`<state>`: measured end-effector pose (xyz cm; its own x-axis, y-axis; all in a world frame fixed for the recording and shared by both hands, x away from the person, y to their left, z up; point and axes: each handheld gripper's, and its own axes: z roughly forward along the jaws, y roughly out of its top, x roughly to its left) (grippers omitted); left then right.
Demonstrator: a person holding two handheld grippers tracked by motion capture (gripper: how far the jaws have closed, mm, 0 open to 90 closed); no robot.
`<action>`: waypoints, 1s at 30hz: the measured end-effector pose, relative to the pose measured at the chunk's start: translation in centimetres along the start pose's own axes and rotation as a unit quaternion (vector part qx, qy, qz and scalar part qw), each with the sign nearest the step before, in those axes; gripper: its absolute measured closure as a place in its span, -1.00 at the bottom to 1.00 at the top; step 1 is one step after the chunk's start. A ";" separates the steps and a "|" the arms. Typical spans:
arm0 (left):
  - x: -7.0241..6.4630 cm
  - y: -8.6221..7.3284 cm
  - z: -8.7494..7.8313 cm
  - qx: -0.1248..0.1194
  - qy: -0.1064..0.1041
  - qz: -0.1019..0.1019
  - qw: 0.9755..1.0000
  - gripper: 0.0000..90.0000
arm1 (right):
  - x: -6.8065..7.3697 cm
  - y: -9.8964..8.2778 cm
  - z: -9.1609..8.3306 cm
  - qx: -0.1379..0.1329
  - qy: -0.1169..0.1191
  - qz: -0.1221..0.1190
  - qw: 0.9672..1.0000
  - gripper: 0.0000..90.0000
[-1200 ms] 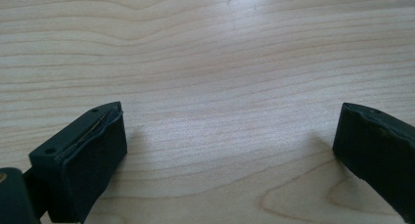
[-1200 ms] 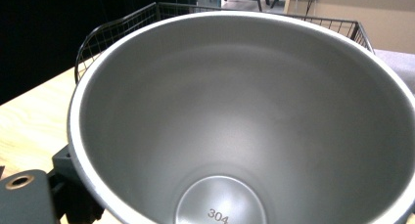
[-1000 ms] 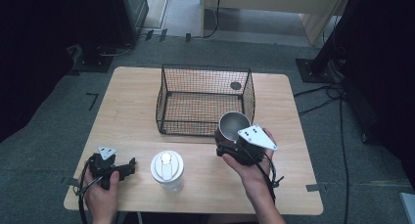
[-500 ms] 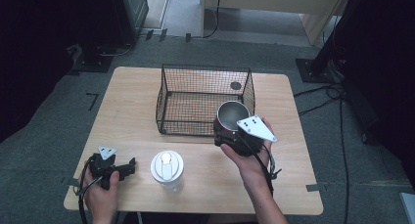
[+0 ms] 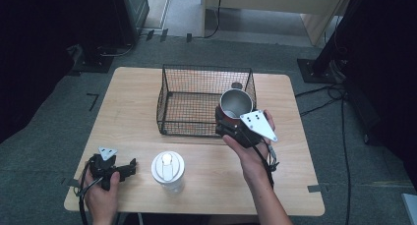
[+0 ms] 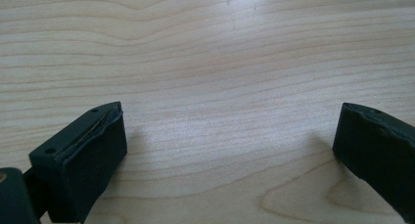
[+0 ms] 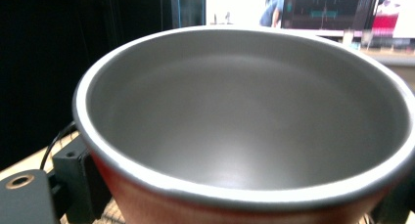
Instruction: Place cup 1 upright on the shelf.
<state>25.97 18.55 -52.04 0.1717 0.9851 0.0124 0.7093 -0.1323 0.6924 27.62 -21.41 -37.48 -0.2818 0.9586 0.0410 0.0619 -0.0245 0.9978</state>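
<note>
a light wooden tabletop (image 5: 147, 87) with rounded corners is set on a grey carpeted floor (image 5: 59, 102). dark cables (image 5: 324, 95) are trailed over the floor at the right, and black stand bases (image 5: 312, 70) are seen at both far sides. short strips of tape (image 5: 92, 101) are stuck to the carpet. pale wooden furniture (image 5: 275, 1) is placed at the far edge. the surroundings are left in deep shadow.

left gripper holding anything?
No. In the left gripper view the left gripper is open, with only bare wooden table between the jaws.
</note>
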 end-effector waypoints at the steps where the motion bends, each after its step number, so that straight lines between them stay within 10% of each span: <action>1: 0.0 0.0 0.0 0.000 0.000 0.000 1.000 -1.00 | -0.1 -0.1 0.2 -0.011 0.000 -0.004 1.000 -0.83; 30: 0.0 0.0 0.0 -0.001 -0.001 0.002 1.000 -1.00 | -0.3 0.1 7.5 -0.048 -0.018 -0.001 0.999 -0.83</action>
<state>25.99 18.54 -52.06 0.1764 0.9842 0.0138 0.7072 -0.1365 0.6937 34.87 -19.58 -37.83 -0.2478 0.9680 0.0395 -0.0318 -0.0489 0.9983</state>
